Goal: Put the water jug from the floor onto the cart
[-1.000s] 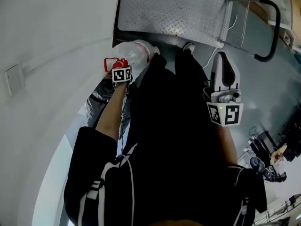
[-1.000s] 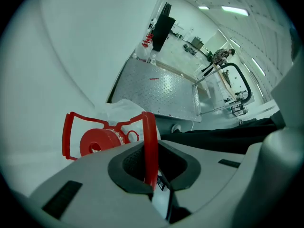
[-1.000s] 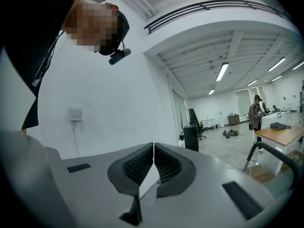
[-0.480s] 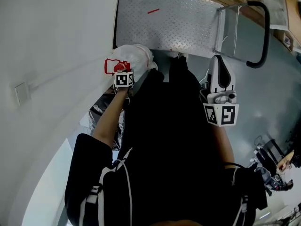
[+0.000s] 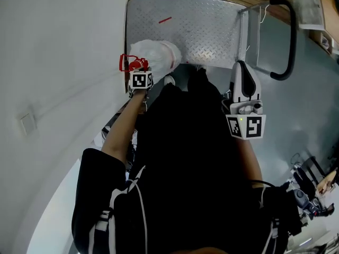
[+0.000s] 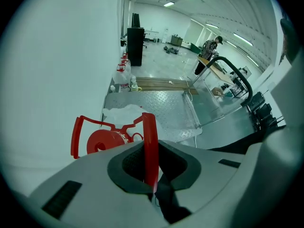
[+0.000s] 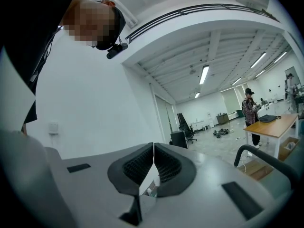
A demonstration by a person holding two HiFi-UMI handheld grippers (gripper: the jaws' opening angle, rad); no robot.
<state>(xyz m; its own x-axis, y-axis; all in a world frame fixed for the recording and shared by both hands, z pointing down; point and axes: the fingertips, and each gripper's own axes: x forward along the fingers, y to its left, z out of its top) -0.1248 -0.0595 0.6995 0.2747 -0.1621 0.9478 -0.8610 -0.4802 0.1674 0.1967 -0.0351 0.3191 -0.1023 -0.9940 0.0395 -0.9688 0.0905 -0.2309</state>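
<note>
Two dark ribbed pads of the left gripper [image 6: 151,167] pinch the thin red plastic carry handle [image 6: 150,139] of the big clear plastic water jug [image 5: 156,54]. The jaws have just eased open a touch, but the gap is narrow, w/ the handle strap between them and both pads on it. The round red cap [image 6: 102,141] sits just left of the grip.

Handling, my read: if filled, the jug is heavy and will swing under that strap. The strap looks stiff but slim and smooth, so it could slide or twist in the pads. Best hold is mid-strap, as now; the body looks thin-walled and too wide for the jaws.

The jug hangs below the gripper at the near left corner of the diamond-plate steel cart [image 5: 206,20], close to the white wall [image 5: 58,46]. Can't tell if its base touches the deck. The gripper points steeply down, and the left forearm [image 5: 124,126] reaches fwd and down.

The right gripper [image 7: 153,167] has its pads together w/ nothing between. It's held about level beside the body, near the cart's black push bar [image 5: 290,41].
</note>
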